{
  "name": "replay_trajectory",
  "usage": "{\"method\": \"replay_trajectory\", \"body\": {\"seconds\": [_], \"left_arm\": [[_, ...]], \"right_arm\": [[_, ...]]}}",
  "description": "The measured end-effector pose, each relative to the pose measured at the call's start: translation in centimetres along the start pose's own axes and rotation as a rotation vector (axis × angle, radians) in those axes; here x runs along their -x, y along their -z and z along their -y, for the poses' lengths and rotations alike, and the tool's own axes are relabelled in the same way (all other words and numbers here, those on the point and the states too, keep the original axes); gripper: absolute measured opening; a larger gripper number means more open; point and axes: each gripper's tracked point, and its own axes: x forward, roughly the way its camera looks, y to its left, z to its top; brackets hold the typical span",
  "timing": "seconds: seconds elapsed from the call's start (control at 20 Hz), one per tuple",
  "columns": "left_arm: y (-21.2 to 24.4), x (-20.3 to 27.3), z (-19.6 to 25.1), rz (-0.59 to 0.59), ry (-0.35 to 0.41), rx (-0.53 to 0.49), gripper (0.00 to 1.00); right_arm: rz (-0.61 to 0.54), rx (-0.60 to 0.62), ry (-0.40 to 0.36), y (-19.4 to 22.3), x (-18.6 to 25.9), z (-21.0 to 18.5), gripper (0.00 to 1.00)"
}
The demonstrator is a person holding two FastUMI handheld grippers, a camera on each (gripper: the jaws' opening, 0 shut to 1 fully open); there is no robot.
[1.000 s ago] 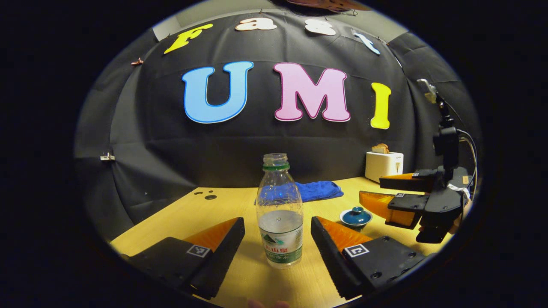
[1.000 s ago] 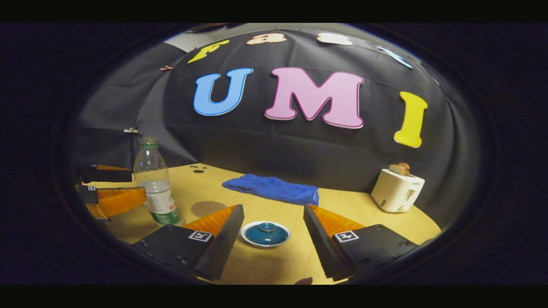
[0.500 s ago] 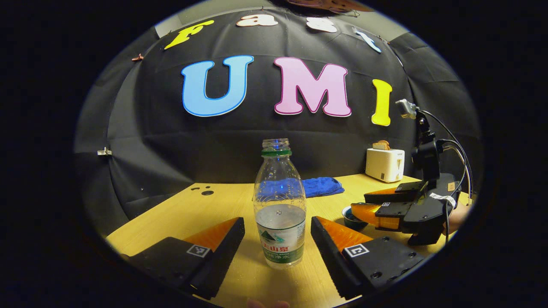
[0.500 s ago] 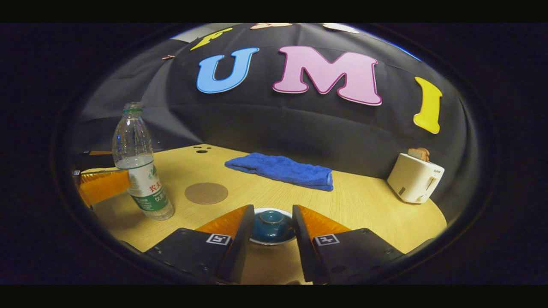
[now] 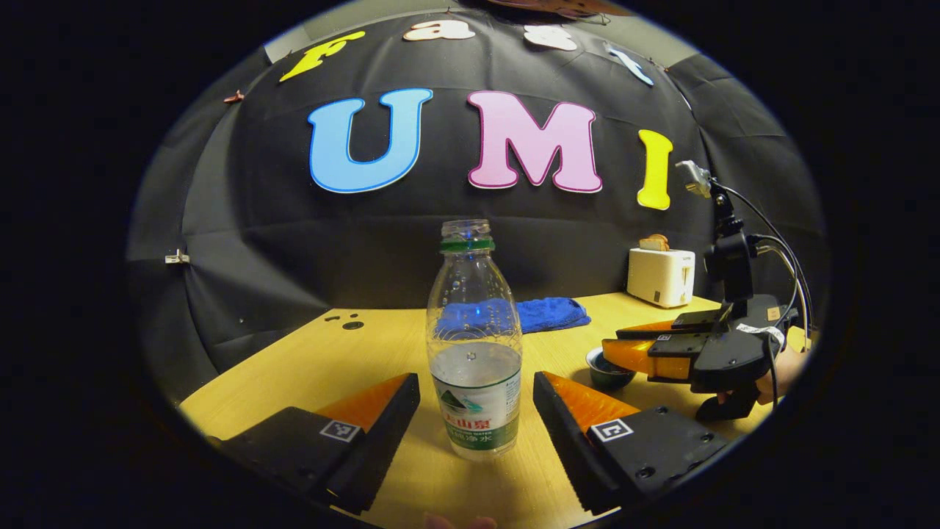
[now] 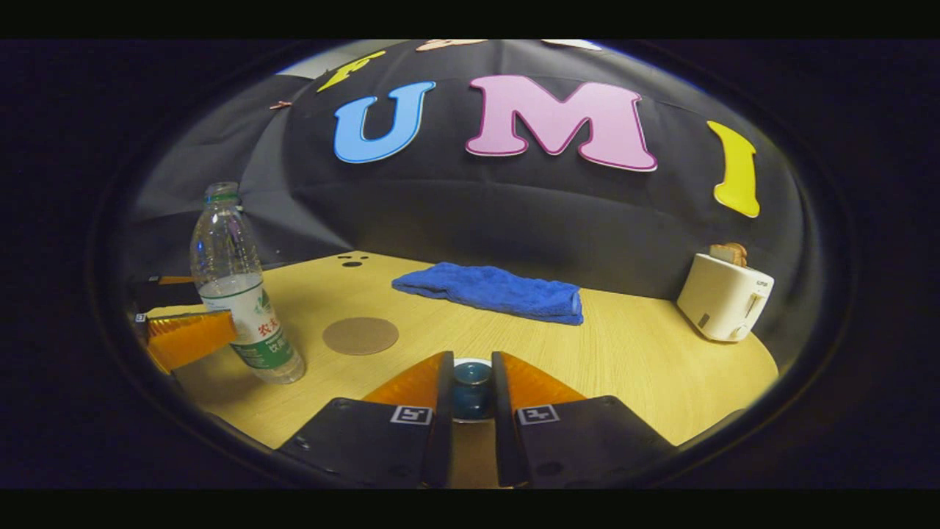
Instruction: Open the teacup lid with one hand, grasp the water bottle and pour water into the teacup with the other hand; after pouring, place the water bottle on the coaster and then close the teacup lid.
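Observation:
A clear water bottle [image 5: 474, 353] with a green neck ring, no cap and a label stands upright on the wooden table, about half full. My left gripper [image 5: 476, 400] is open, one finger on each side of the bottle's base, with gaps to both. In the right gripper view the bottle [image 6: 241, 294] stands at the left beside a finger of the left gripper [image 6: 187, 339]. My right gripper [image 6: 470, 361] is shut on the knob of the dark teal teacup lid [image 6: 471, 383]. From the left it appears as the right gripper [image 5: 664, 351] over the teacup [image 5: 606, 373]. A round brown coaster [image 6: 360, 335] lies between bottle and cup.
A folded blue towel [image 6: 493, 292] lies toward the back of the table [image 6: 646, 360]. A white toaster [image 6: 723, 297] with toast stands at the back right. The booth's black cloth wall closes off the far side. A hand [image 5: 782, 371] holds the right gripper.
My right gripper has come down over the teacup and its fingers have closed in on the lid's knob. The left gripper has crept closer to the bottle and stays open.

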Motion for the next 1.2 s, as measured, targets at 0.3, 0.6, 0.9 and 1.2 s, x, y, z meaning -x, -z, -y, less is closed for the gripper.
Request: {"method": "replay_trajectory", "body": {"seconds": [0.3, 0.6, 0.9, 1.2], "left_arm": [[0.4, -1.1, 0.5, -0.019, -0.003, 0.023, 1.00], [1.2, -1.8, 0.6, -0.030, -0.029, 0.029, 0.98], [2.8, -2.4, 0.2, -0.084, -0.066, 0.084, 0.80], [-0.2, -3.8, -1.7, -0.102, -0.171, -0.348, 0.77]], "right_arm": [[0.084, 0.002, 0.017, -2.8, 1.0, 1.1, 0.27], [0.141, 0.018, 0.108, -5.1, 4.7, 6.1, 0.27], [0.140, -0.020, 0.211, -4.0, 8.4, 12.2, 0.22], [0.140, -0.015, 0.252, -3.3, 9.8, 14.7, 0.22]]}}
